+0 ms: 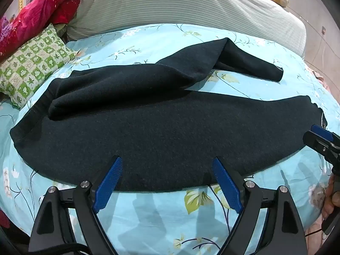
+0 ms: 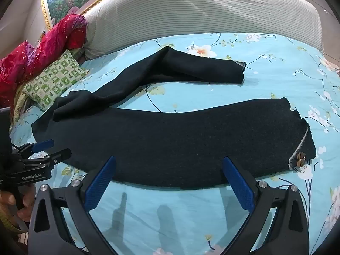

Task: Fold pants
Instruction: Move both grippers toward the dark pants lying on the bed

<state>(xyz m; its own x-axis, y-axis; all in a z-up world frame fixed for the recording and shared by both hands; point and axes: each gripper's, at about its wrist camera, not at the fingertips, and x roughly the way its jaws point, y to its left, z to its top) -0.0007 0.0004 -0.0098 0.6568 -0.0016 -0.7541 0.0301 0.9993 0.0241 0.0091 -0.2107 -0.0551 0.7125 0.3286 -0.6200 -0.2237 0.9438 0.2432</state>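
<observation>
Dark navy pants (image 1: 161, 131) (image 2: 191, 140) lie spread across a light blue floral bedsheet (image 1: 161, 210) (image 2: 174, 216). The near leg lies flat and wide; the far leg is crumpled and bent toward the right. A small bow (image 2: 300, 159) marks the near leg's hem at the right. My left gripper (image 1: 167, 163) hovers open over the near edge of the pants, with nothing between its blue pads. My right gripper (image 2: 170, 163) hangs open over the same near edge, further right. Each gripper shows in the other's view: the right gripper (image 1: 318, 140) at the right edge, the left gripper (image 2: 53, 148) at the left edge.
A green checked pillow (image 1: 34, 68) (image 2: 55, 80) and a red patterned quilt (image 1: 40, 14) (image 2: 44, 42) lie at the back left. A grey striped bolster (image 1: 180, 2) (image 2: 201, 10) runs along the far side. A person's hand (image 2: 12, 201) holds the left gripper's handle.
</observation>
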